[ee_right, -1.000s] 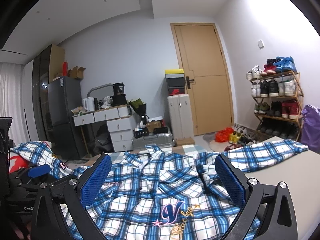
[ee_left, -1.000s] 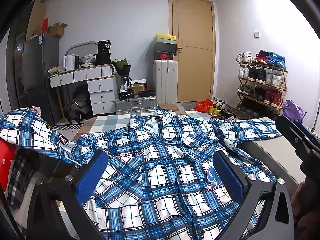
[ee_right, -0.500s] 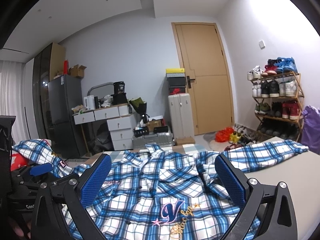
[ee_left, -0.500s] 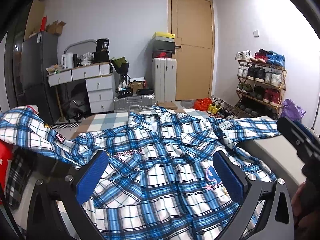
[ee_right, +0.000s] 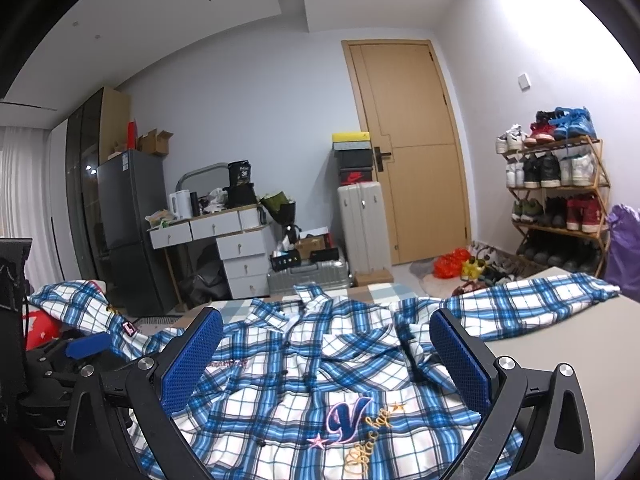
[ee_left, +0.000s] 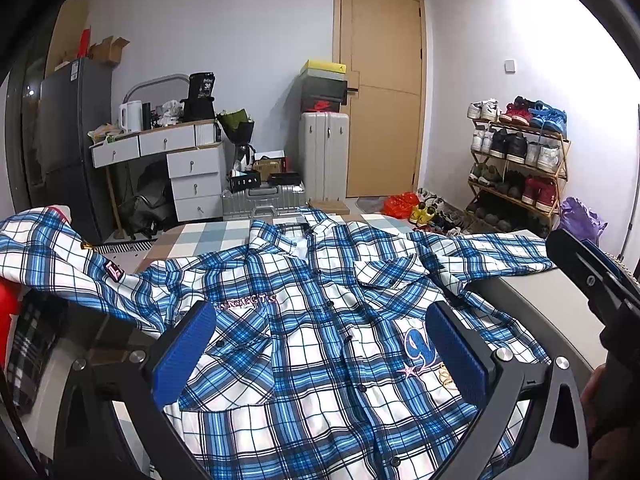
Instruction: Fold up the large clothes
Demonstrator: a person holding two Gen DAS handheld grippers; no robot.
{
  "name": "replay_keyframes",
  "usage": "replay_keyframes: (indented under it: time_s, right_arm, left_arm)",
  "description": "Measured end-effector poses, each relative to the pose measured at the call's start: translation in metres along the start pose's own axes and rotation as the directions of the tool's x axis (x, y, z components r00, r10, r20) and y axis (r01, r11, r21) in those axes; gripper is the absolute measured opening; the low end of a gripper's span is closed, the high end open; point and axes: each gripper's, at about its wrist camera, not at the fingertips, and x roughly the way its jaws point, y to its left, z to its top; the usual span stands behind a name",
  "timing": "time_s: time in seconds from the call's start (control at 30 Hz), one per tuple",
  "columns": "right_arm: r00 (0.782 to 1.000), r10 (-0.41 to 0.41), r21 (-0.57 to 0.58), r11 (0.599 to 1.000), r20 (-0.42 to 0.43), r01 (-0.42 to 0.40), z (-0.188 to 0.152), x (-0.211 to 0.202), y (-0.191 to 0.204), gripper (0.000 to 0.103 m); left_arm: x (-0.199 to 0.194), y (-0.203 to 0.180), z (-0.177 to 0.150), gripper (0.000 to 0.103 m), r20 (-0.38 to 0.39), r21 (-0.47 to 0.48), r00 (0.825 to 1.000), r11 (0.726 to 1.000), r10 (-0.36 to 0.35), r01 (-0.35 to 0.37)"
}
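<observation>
My left gripper (ee_left: 320,344) and right gripper (ee_right: 326,354) both spread wide, empty, over blue plaid shirt (ee_left: 304,344) lying flat, front up, on grey table (ee_left: 532,304). Beyond: silver suitcase (ee_left: 262,200), white drawers (ee_left: 192,176), shoe rack (ee_left: 516,168), wooden door (ee_left: 382,88).

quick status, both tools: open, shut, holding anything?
Left tool: open, holding nothing, above the plaid shirt.
Right tool: open, holding nothing.

Grey tabletop (ee_left: 532,300) carries blue-white plaid shirt (ee_left: 320,344), spread flat, front up, buttoned; one sleeve (ee_right: 532,300) extends across bare surface.
</observation>
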Motion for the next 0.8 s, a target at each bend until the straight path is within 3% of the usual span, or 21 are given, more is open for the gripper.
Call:
replay_keyframes:
  time_s: [0.8]
  right_arm:
    - [0.999,0.028,-0.011,1.0,-0.025,-0.029,0.0015,0.0029,-0.0007,0.103]
  left_arm:
    - [0.0011,0.0005,0.0005,0.102,-0.017,0.005,1.0,1.0,0.01,-0.01]
